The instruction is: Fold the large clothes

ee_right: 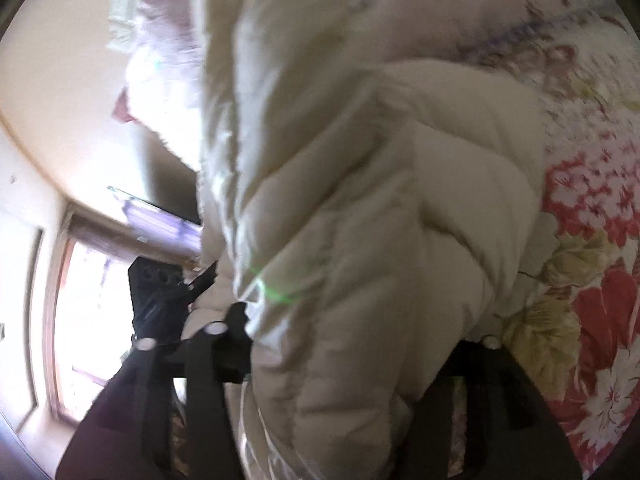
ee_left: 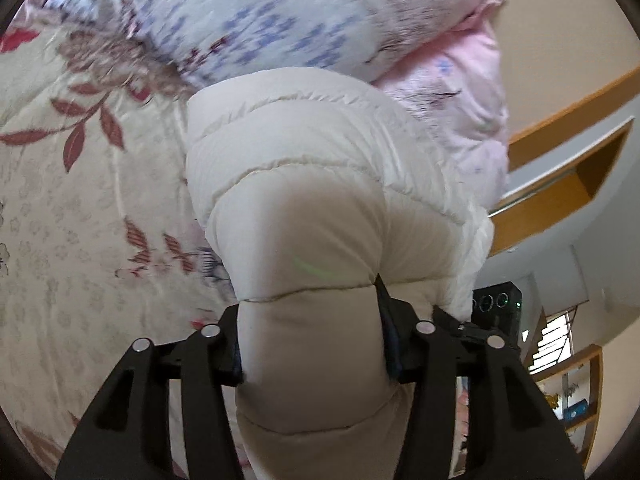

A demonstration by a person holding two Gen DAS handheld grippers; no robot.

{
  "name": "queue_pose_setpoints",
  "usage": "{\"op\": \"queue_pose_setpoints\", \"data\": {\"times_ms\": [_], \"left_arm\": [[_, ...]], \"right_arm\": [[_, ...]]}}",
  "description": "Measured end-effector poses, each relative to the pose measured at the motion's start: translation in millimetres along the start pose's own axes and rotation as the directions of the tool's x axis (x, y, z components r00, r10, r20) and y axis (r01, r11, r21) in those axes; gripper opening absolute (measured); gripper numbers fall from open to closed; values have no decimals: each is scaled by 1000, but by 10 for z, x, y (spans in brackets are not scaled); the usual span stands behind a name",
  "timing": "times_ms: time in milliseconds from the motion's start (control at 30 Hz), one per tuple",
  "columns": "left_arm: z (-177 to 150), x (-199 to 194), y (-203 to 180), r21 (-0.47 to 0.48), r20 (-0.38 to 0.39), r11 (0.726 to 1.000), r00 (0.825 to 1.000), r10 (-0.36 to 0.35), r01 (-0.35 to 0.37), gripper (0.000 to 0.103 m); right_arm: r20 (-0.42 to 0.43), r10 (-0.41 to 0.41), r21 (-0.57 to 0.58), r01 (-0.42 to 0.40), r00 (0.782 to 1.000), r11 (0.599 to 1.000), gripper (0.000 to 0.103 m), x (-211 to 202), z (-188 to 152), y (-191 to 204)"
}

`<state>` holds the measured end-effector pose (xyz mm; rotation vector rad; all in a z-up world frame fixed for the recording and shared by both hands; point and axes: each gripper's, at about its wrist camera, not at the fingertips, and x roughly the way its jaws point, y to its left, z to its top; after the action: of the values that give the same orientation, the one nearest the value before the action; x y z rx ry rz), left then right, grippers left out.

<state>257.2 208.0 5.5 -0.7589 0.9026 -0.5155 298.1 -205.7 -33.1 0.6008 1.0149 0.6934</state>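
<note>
A puffy cream quilted jacket (ee_left: pixel 304 168) fills the middle of both views, above a floral bedspread (ee_left: pixel 60 220). My left gripper (ee_left: pixel 312 360) is shut on a thick fold of it, both pads pressed into the padding. The right wrist view is blurred. There the jacket (ee_right: pixel 360 160) bulges between the fingers of my right gripper (ee_right: pixel 360 344) and drapes over the right finger, hiding it. The left finger (ee_right: pixel 236 332) lies against the fabric. Each gripper shows at the edge of the other's view, close beside the jacket.
A blue-flowered white duvet (ee_left: pixel 260 12) and pink bedding (ee_left: pixel 460 92) are piled at the far end of the bed. A wooden shelf unit (ee_left: pixel 560 184) stands against the wall on the right. A bright window (ee_right: pixel 80 300) lies left in the right wrist view. Red-flowered bedspread (ee_right: pixel 600 280) lies to the right.
</note>
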Motion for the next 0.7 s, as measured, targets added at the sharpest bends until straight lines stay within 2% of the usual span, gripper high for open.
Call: {"op": "queue_pose_setpoints", "data": {"times_ms": [67, 200, 267, 300, 367, 400, 433, 500, 567, 633, 700], "left_arm": [[-21, 7, 63, -7, -6, 1000, 1000, 5, -5, 58], [4, -54, -35, 28, 3, 998, 999, 47, -47, 62], [1, -172, -134, 74, 48, 993, 994, 93, -97, 62], [19, -208, -218, 96, 75, 988, 990, 118, -124, 62], [-32, -359, -396, 157, 152, 967, 972, 177, -201, 62], [-107, -472, -497, 198, 197, 951, 960, 199, -238, 62], [-164, -529, -594, 227, 219, 941, 955, 202, -251, 62], [-323, -629, -767, 296, 243, 920, 952, 186, -256, 62], [-543, -645, -1006, 388, 252, 882, 952, 175, -266, 62], [-753, -622, -1180, 474, 244, 840, 956, 163, -264, 62], [-936, -529, -1294, 544, 211, 799, 963, 165, -256, 62]], "right_arm": [[13, -53, 25, 53, 998, 998, 67, -66, -39, -75], [82, -164, 29, 162, 983, 986, 77, -356, -196, -54], [175, -276, -2, 281, 945, 960, 80, -570, -304, 53], [225, -337, -17, 349, 914, 937, 80, -675, -350, 97], [343, -457, -38, 498, 821, 866, 84, -906, -504, 238], [389, -476, -45, 532, 789, 846, 84, -1010, -572, 288], [422, -460, -69, 533, 781, 843, 82, -1069, -651, 379], [428, -376, -196, 491, 822, 849, 67, -1098, -872, 564], [394, -339, -309, 471, 854, 826, 52, -929, -980, 807], [362, -338, -379, 468, 869, 798, 43, -786, -1042, 893], [326, -373, -421, 487, 869, 765, 38, -580, -1088, 927]]}}
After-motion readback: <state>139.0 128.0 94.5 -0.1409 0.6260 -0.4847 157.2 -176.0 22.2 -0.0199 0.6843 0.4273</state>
